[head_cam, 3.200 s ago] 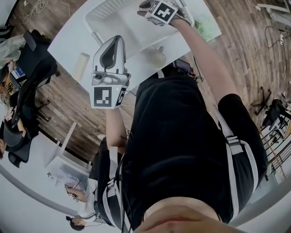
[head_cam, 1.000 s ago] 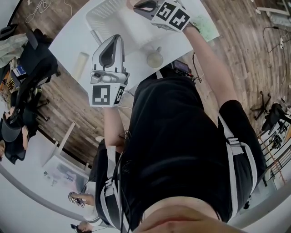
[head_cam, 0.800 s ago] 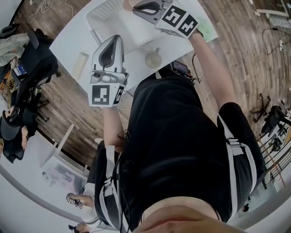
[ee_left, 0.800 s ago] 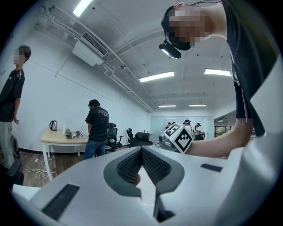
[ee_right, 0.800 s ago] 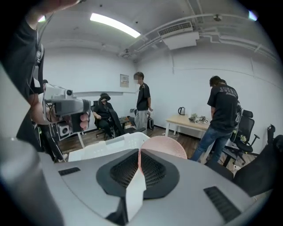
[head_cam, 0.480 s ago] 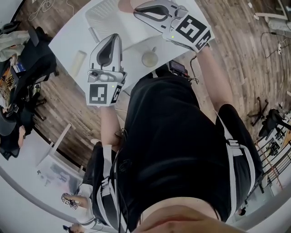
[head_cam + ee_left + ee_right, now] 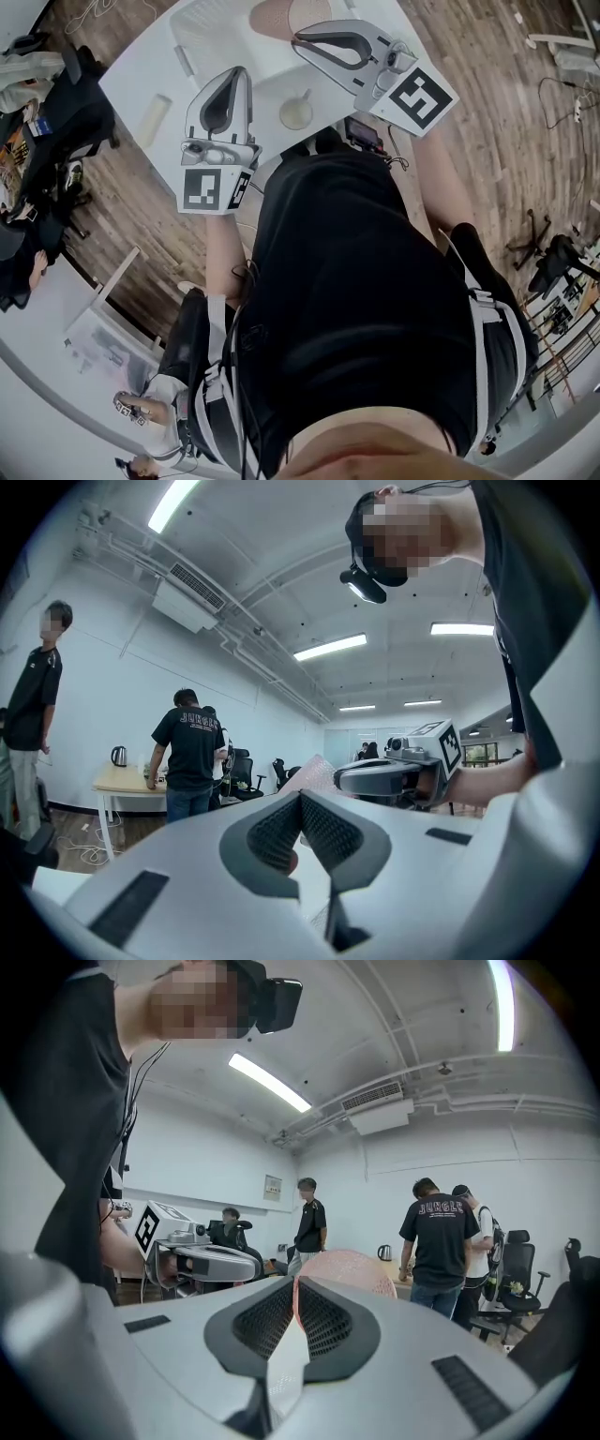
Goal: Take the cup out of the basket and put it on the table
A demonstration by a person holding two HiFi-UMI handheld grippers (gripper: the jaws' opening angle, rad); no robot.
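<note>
Right gripper (image 7: 300, 39) clamped on a pink cup (image 7: 281, 14), raised at the frame's top centre.
Judging by the head view, the cup is clear of the basket (image 7: 202, 37) at upper left; setting it on the table (image 7: 267, 94) remains. Its textured body juts beyond the jaws, long axis seemingly in line with them; which end leads is unclear. Left gripper (image 7: 238, 75), jaws together and empty, hangs left of centre. One cream cup (image 7: 295, 112) sits on the table.
</note>
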